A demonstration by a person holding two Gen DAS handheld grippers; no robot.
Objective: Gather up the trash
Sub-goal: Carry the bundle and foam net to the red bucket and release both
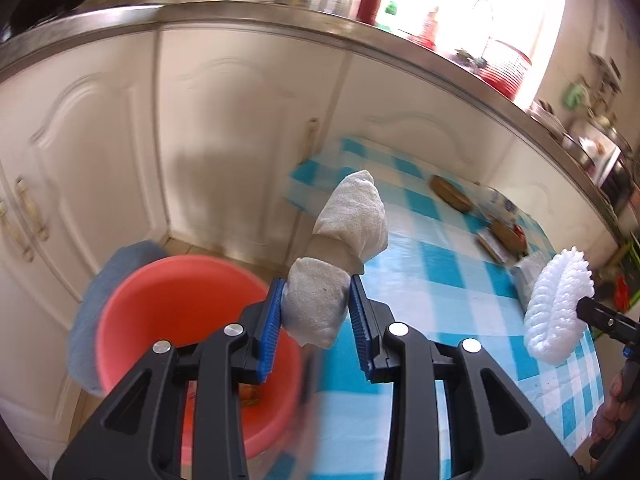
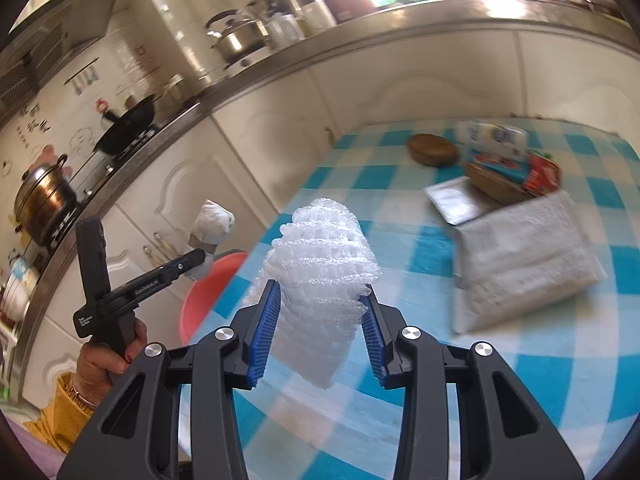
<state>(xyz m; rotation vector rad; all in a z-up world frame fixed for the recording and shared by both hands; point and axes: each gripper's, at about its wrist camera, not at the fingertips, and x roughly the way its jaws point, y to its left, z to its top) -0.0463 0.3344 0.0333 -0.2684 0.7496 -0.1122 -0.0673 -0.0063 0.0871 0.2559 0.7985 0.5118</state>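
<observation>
My left gripper (image 1: 316,308) is clenched on a crumpled paper wad (image 1: 344,248), held above the edge of the red basin (image 1: 160,304). My right gripper (image 2: 318,332) grasps white foam netting (image 2: 320,280) over the checked counter (image 2: 540,380).

A table (image 2: 520,380) stands against a row of cabinets (image 1: 240,120) under a counter (image 1: 280,20). A basin (image 1: 168,320) sits on the floor off the table's left edge. Near the table's far edge lie a round board (image 2: 432,149) and, to its right, packets (image 2: 512,156); a flat parcel (image 2: 528,264) lies nearer.
</observation>
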